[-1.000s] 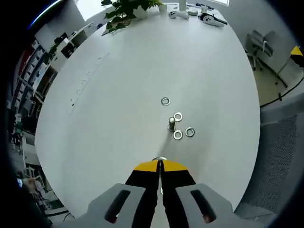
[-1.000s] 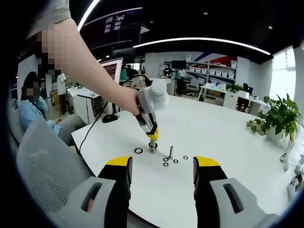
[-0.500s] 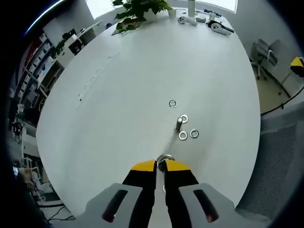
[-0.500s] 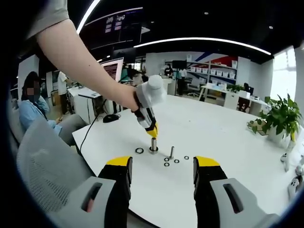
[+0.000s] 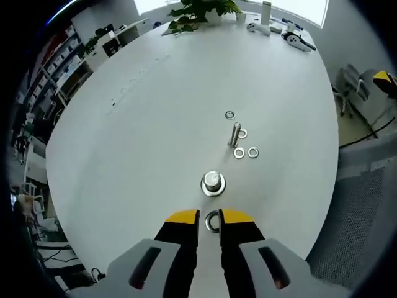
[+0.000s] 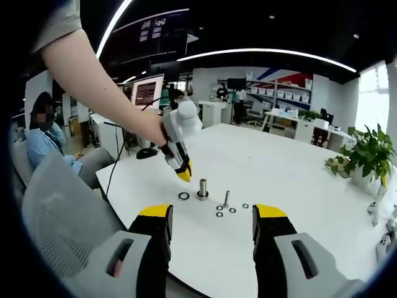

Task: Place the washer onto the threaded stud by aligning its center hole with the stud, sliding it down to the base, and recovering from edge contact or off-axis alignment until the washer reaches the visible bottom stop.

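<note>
- R gripper [image 6: 212,213], nearest: fingers wide apart, nothing between them, parked back from the work over the near tabletop [image 6: 298,186] edge.
- L gripper [image 5: 211,216]: fingers a little apart, clamped on nothing. In the right gripper view it hovers above the tabletop, just left of the threaded stud [image 5: 213,180].
- Spare washer [image 6: 184,196]: lies flat on the tabletop under the L gripper's tips, just left of the stud. It's the ring seen through the finger gap in the left gripper view.
- Threaded stud stands upright. The washer [image 5: 213,192] rings its foot and looks to be down at the bottom stop. Can't tell if it sits fully flat.
- Just beyond: thin pin [image 5: 235,133], upright, w/ four loose washers [image 5: 239,153] scattered close around it.
- Far end: potted plant [image 5: 198,9] and some kit, well apart from the work.
- Risks, my guess:
  - Washer may be cocked on a thread, not truly bottomed; needs a closer look before calling it done.
  - The stud looks free-standing, so a finger clipping it while leaving or reaching for the spare could tip it.
  - The spare is thin and flat; a pinch may skid it into the stud or the pin cluster.
</note>
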The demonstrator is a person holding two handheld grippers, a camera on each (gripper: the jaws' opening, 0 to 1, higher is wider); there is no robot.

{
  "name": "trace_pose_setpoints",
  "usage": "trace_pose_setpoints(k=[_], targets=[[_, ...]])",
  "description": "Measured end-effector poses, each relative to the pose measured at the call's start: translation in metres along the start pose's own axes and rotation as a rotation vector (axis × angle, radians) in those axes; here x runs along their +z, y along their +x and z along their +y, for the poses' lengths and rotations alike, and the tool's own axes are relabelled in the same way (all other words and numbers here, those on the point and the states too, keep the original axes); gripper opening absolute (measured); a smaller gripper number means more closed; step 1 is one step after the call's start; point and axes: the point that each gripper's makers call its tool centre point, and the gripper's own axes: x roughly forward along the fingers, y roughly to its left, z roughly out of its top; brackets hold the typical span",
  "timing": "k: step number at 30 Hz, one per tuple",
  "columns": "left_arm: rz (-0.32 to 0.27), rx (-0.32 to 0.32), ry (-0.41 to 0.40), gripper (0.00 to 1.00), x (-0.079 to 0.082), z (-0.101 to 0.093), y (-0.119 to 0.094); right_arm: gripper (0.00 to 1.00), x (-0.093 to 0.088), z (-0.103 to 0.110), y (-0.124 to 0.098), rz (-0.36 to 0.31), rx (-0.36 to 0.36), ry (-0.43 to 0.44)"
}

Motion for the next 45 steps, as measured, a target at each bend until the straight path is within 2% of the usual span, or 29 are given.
trace_pose_setpoints(k=[9, 19, 21, 37, 45], targets=[[0.052, -0.035, -0.037, 0.15, -0.024, -0.011, 0.014, 0.54, -0.002, 0.001, 0.001, 0.01, 0.006, -0.004], [0.091, -0.045, -0.053, 0.19, -0.036, -0.014, 0.028, 0.54, -0.002, 0.0, 0.001, 0.011, 0.003, 0.001], [0.096, -0.038, -0.055, 0.22, -0.037, -0.011, 0.031, 0.54, -0.002, 0.0, 0.001, 0.011, 0.003, 0.002], [0.124, -0.04, -0.058, 0.24, -0.036, -0.008, 0.047, 0.54, -0.003, -0.001, 0.001, 0.016, 0.001, 0.007], [0.142, -0.046, -0.034, 0.25, -0.037, -0.012, 0.052, 0.54, -0.003, -0.001, 0.002, 0.017, 0.0, 0.008]])
